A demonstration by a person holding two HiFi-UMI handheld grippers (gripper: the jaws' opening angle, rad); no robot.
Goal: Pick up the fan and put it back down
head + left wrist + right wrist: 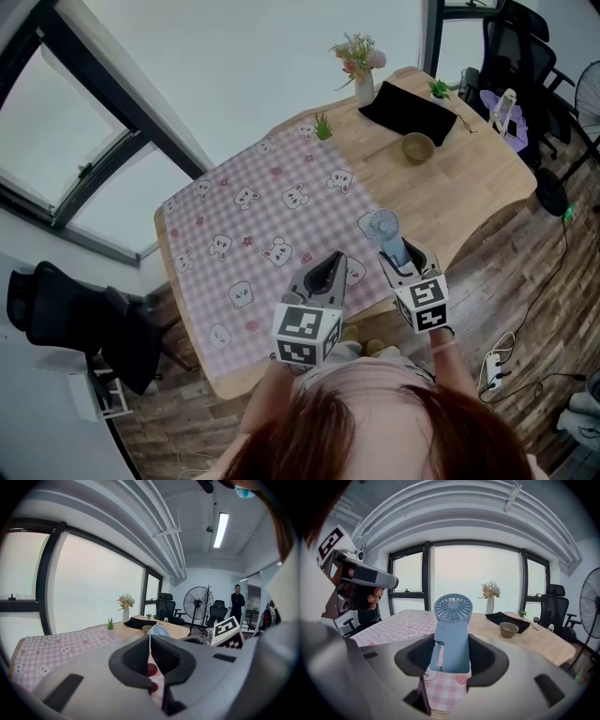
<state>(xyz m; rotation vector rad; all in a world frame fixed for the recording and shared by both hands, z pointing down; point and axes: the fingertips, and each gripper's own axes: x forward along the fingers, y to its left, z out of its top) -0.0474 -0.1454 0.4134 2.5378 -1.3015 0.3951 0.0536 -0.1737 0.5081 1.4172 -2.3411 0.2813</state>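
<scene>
Blue handheld fan [451,634] is clamped upright in the right gripper [452,660]. The jaws are closed on both sides of its handle, and the round grille head sticks up above them. In the head view the right gripper [401,257] sits over the near edge of the wooden table [478,197], right at the border of the pink checked tablecloth [253,216], with the fan [383,228] head pointing away from the person. Can't tell if the fan's base touches the tablecloth or hangs just above it; tablecloth shows below the handle in the right gripper view. Left gripper [151,660] holds nothing: jaws brought together, tips touching, only a thin wedge of tablecloth visible between them lower down. In the head view the left gripper [328,267] is just beside the right one, over the tablecloth's near edge, not touching the fan. At the far end of the table are a vase of flowers [364,82], a black mat [411,111] with a small potted plant [439,89] at its far corner, and a brown bowl [418,147] just beside the mat. A second small plant [322,126] stands at the tablecloth's far edge. All of these are well apart from the fan.
</scene>
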